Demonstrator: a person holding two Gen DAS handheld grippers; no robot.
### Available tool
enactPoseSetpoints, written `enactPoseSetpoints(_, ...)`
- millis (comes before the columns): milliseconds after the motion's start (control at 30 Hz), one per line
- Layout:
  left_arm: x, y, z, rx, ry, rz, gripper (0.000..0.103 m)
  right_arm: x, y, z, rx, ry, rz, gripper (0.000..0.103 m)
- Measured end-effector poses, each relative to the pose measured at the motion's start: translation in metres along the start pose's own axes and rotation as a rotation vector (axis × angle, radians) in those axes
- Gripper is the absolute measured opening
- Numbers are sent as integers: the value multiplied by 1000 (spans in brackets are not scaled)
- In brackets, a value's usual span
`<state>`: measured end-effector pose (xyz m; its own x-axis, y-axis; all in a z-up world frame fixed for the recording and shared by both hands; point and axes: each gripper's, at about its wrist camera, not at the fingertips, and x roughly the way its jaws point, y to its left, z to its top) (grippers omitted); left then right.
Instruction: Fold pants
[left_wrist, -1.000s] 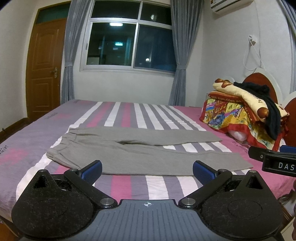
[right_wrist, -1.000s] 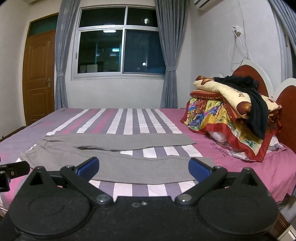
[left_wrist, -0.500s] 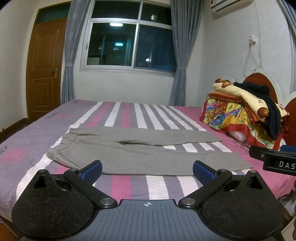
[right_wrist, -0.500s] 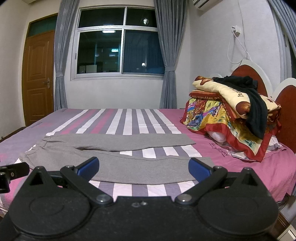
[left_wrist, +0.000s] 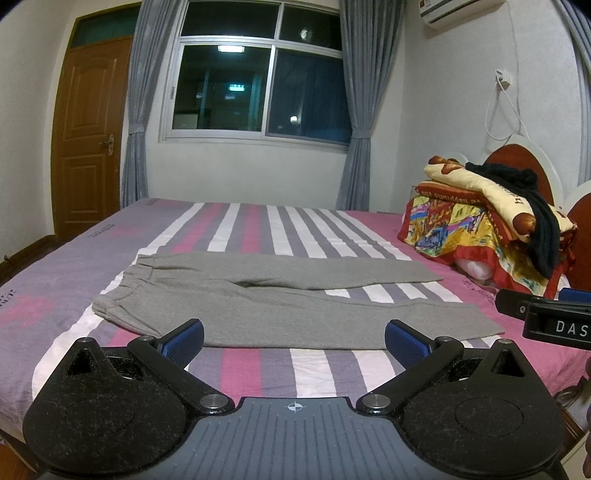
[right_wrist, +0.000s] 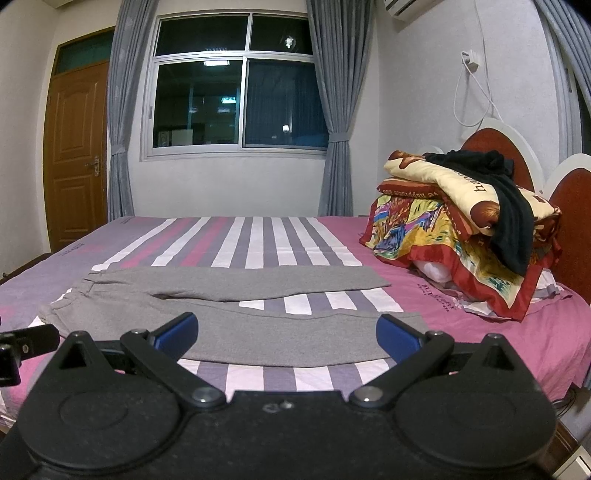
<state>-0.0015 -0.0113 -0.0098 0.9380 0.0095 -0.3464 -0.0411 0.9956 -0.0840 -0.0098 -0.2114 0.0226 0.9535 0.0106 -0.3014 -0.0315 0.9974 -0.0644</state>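
Observation:
Grey pants (left_wrist: 288, 299) lie flat on the striped bed, waistband to the left, the two legs spread apart toward the right. The same pants (right_wrist: 236, 306) show in the right wrist view. My left gripper (left_wrist: 293, 341) hangs open above the near bed edge, short of the near leg, nothing between its blue pads. My right gripper (right_wrist: 287, 338) is open too, held in front of the near leg's lower part and empty. Its tip (left_wrist: 546, 317) shows at the right edge of the left wrist view.
A pile of colourful folded quilts (right_wrist: 454, 229) with a black garment (right_wrist: 509, 210) draped over it sits by the red headboard (right_wrist: 491, 147) at the right. The striped sheet (left_wrist: 280, 225) spreads beyond the pants. A window, curtains and a wooden door (left_wrist: 88, 133) stand behind.

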Motion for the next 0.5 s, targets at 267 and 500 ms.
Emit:
enactPoseSetpoints(267,0,0,0,0,0,1,103,0,0,-1,1,1,0,103)
enactPoseSetpoints(500,-1,1,-2,1,0,3,103,0,1,-1,1,5,3,103)
